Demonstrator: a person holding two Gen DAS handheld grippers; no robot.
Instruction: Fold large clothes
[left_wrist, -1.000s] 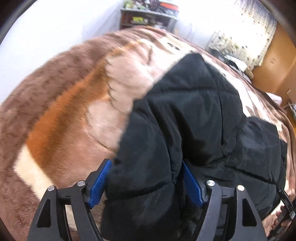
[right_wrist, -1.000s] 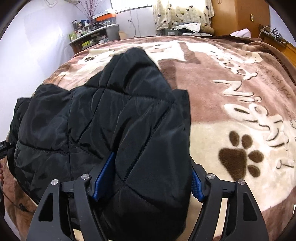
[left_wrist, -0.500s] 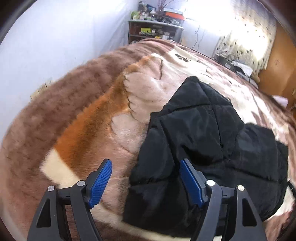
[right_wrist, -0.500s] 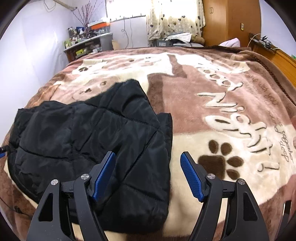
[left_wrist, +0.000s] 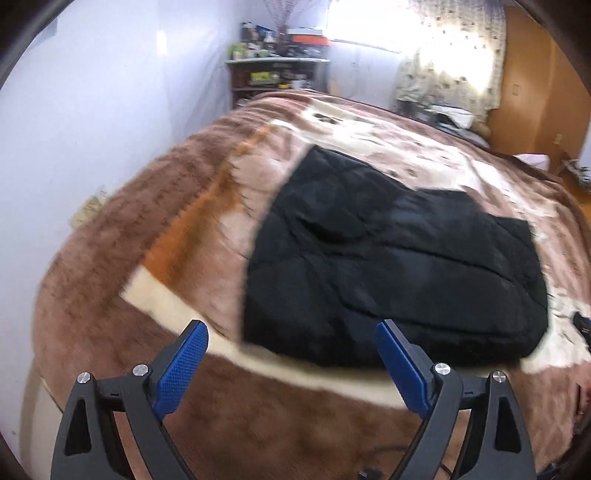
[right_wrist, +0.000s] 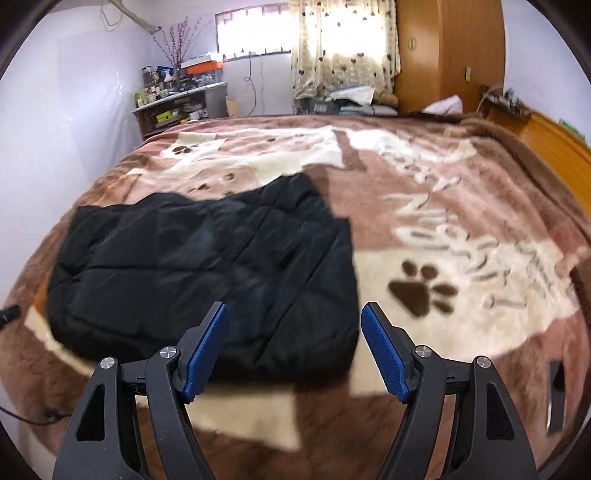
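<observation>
A black quilted jacket (left_wrist: 388, 258) lies folded and flat on the brown and cream blanket (left_wrist: 184, 229) of the bed. It also shows in the right wrist view (right_wrist: 207, 266). My left gripper (left_wrist: 291, 354) is open and empty, raised above the bed just short of the jacket's near edge. My right gripper (right_wrist: 295, 336) is open and empty, raised above the jacket's near right corner. Blue pads (right_wrist: 382, 354) line its fingers.
The blanket (right_wrist: 461, 229) with paw prints and lettering covers the whole bed. A cluttered shelf (right_wrist: 173, 107) stands at the far left corner, a curtained window (right_wrist: 340, 48) and a wooden wardrobe (right_wrist: 447, 55) behind the bed. White walls run along the left side.
Both grippers let go of the jacket, pulled back and rose. The jacket dropped out of the jaws and now lies flat on the blanket.
</observation>
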